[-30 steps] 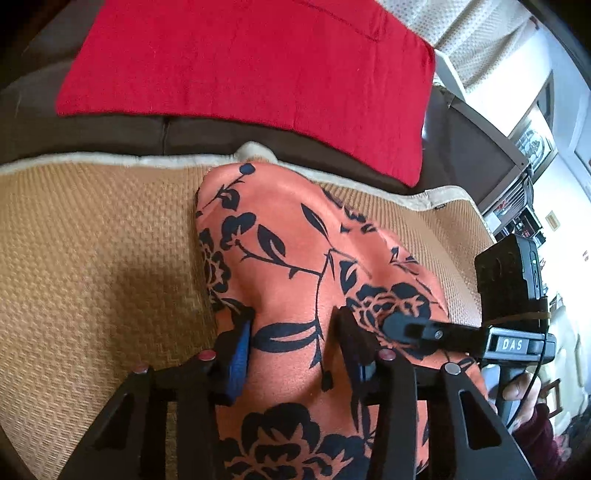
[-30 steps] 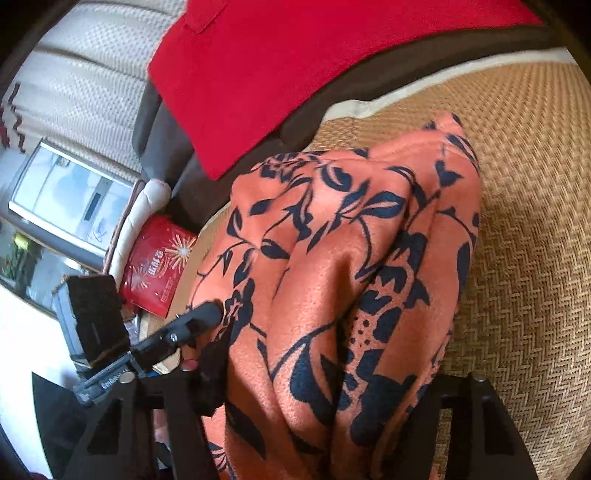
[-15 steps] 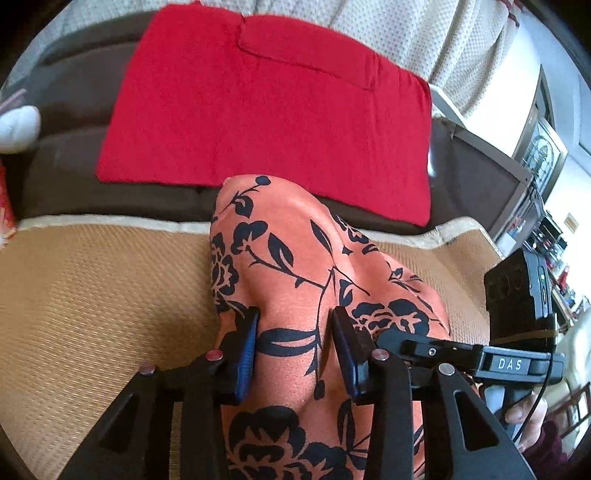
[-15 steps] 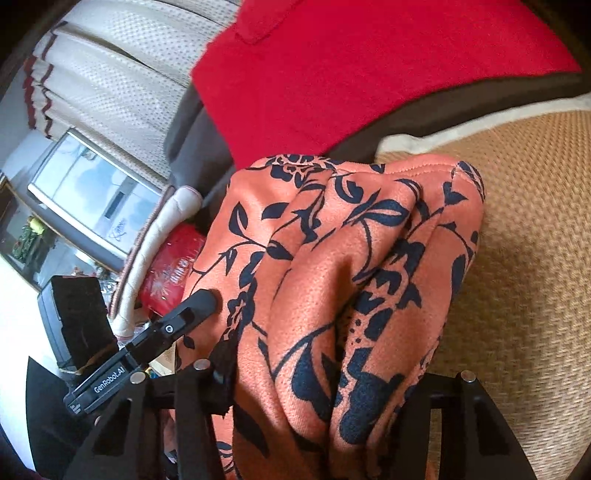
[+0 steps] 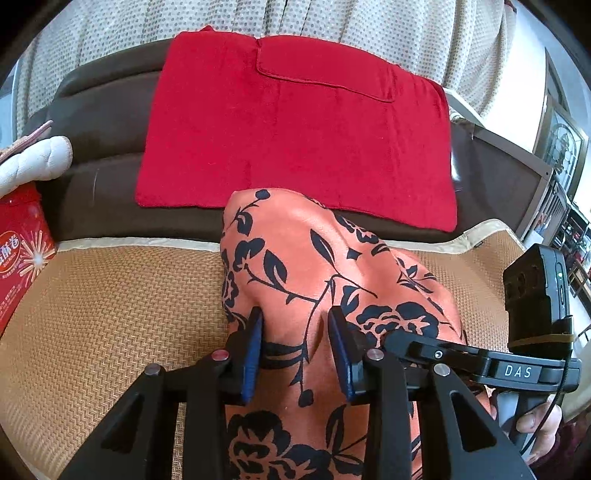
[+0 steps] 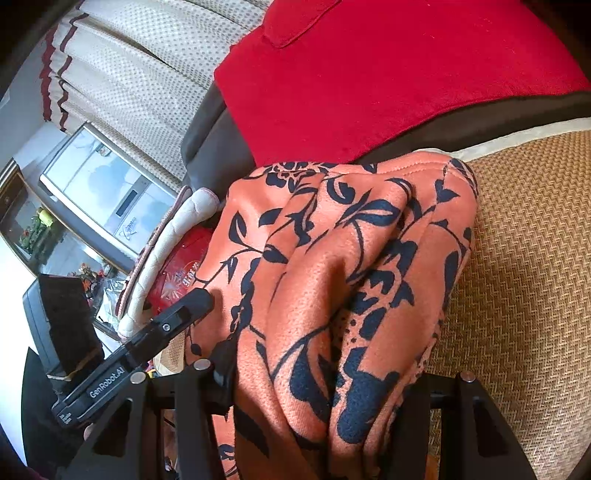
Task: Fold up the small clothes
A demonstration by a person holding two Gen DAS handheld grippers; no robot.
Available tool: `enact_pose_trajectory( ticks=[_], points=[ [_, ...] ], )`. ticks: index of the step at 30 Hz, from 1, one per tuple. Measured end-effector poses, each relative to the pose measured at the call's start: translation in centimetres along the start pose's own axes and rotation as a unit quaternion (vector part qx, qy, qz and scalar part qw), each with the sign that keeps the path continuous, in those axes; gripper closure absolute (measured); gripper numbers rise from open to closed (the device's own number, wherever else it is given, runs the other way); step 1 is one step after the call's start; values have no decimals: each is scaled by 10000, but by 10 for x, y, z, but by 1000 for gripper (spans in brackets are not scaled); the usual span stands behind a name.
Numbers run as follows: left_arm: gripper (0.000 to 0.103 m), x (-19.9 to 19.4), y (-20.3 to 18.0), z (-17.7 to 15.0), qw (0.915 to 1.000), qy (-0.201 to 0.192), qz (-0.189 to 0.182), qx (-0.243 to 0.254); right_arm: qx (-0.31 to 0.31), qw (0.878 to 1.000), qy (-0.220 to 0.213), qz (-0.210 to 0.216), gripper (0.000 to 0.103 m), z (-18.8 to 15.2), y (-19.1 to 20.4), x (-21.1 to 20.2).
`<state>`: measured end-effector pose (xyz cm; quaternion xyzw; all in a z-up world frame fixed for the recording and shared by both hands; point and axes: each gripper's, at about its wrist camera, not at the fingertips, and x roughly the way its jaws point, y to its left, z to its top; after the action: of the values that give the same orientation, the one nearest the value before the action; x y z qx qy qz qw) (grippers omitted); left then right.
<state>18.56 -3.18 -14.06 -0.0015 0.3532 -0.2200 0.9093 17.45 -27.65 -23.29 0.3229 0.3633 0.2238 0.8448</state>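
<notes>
Both my left gripper (image 5: 295, 354) and right gripper (image 6: 317, 384) have their jaws clamped on the orange black-flowered fabric garment (image 5: 314, 266), so I'd keep them level and lay the fold down evenly on the tan woven mat (image 5: 110, 314).

Both views tilt up: the curtain (image 5: 332, 22) fills twelve o'clock in the left view, and the red towel (image 5: 295, 125) drops toward centre. The orange floral garment (image 5: 325, 280) rises off the woven mat (image 5: 110, 302), and a red box (image 5: 18, 251) enters at nine o'clock.

"DAS" on the right gripper (image 5: 517, 371) body; "GenRobot.AI" on the left gripper (image 6: 107, 382) body; red box (image 5: 20, 251) print illegible.
</notes>
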Motion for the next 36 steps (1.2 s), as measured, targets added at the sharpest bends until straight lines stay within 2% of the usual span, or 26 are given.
enact_pose_trajectory(
  ticks=[13, 14, 16, 19, 22, 25, 26, 27, 28, 30, 33, 36],
  points=[
    [67, 3, -12, 0, 9998, -3, 195, 98, -76, 9999, 22, -99, 47, 0, 10, 7],
    [68, 3, -13, 1, 9997, -15, 197, 110, -74, 9999, 27, -97, 47, 0, 10, 7],
    [77, 1, -16, 1, 9998, -54, 92, 173, -57, 9999, 32, -98, 47, 0, 10, 8],
    [77, 1, -27, 0, 9990, -130, 120, 404, -111, 9999, 46, -50, 50, -2, 13, 10],
    [77, 11, -30, -4, 9985, 26, 247, 496, -39, 9997, 105, -202, 57, -1, 9, 16],
    [77, 19, -24, -5, 9981, 154, 425, 420, 34, 9975, 280, -645, 57, -1, -3, 24],
    [75, 20, -19, -6, 9978, 176, 525, 374, 38, 9967, 319, -741, 57, -1, -6, 26],
    [68, 23, -11, -5, 9973, 234, 637, 268, 87, 9964, 345, -775, 57, -1, -9, 26],
    [54, 24, -3, -5, 9971, 272, 689, 155, 146, 9963, 363, -771, 57, 0, -12, 26],
    [32, 28, 23, -8, 9954, 372, 850, -241, 212, 9960, 419, -756, 57, 2, -16, 25],
    [30, 37, 59, -11, 9921, 583, 901, -655, 287, 9958, 477, -723, 52, 4, -21, 21],
    [27, 57, 87, -25, 9863, 1053, 606, -1120, 162, 9951, 289, -933, 42, 8, -20, 9]
  ],
)
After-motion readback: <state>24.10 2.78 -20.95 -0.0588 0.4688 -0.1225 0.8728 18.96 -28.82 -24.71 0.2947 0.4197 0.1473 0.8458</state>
